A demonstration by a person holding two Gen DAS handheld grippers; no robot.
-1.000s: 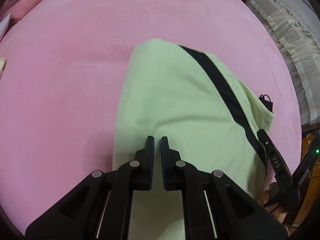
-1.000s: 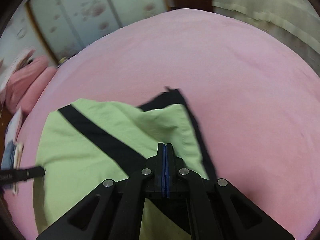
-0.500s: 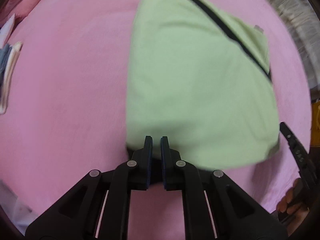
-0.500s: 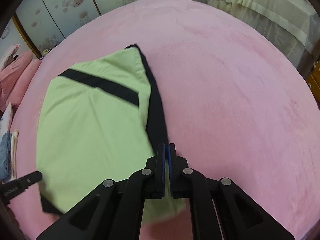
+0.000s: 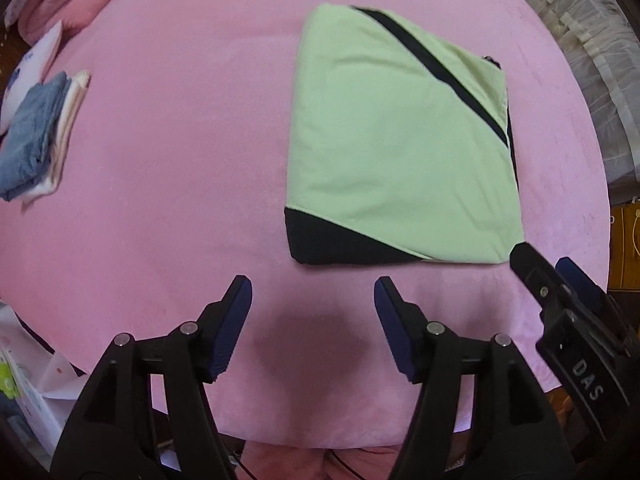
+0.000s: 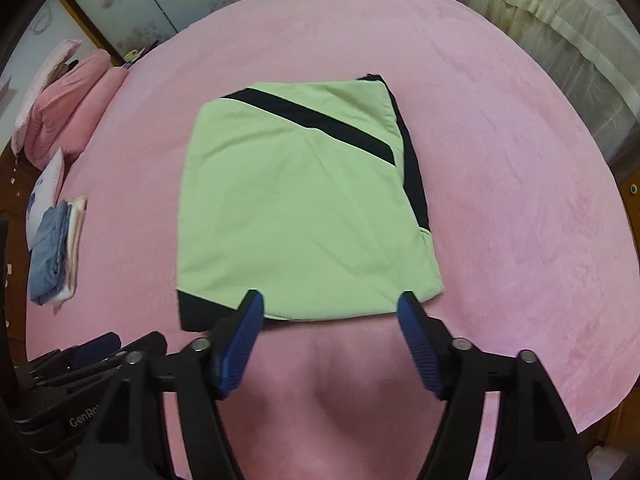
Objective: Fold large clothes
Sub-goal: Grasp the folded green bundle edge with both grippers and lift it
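A light green garment with black stripes (image 5: 396,148) lies folded into a flat square on the pink bed (image 5: 180,140). It also shows in the right wrist view (image 6: 296,208). My left gripper (image 5: 312,288) is open and empty, held above the bed just short of the garment's near edge. My right gripper (image 6: 330,300) is open and empty, its fingertips over the garment's near edge. The right gripper also shows at the right of the left wrist view (image 5: 568,312).
A stack of folded clothes, blue on top (image 5: 36,136), lies at the bed's left edge, also in the right wrist view (image 6: 54,248). Pink pillows (image 6: 68,108) sit at the far left. A curtain (image 6: 560,32) hangs at the right.
Both grippers have let go of the garment, opened, and drawn back toward the near edge. The garment now lies flat and folded.
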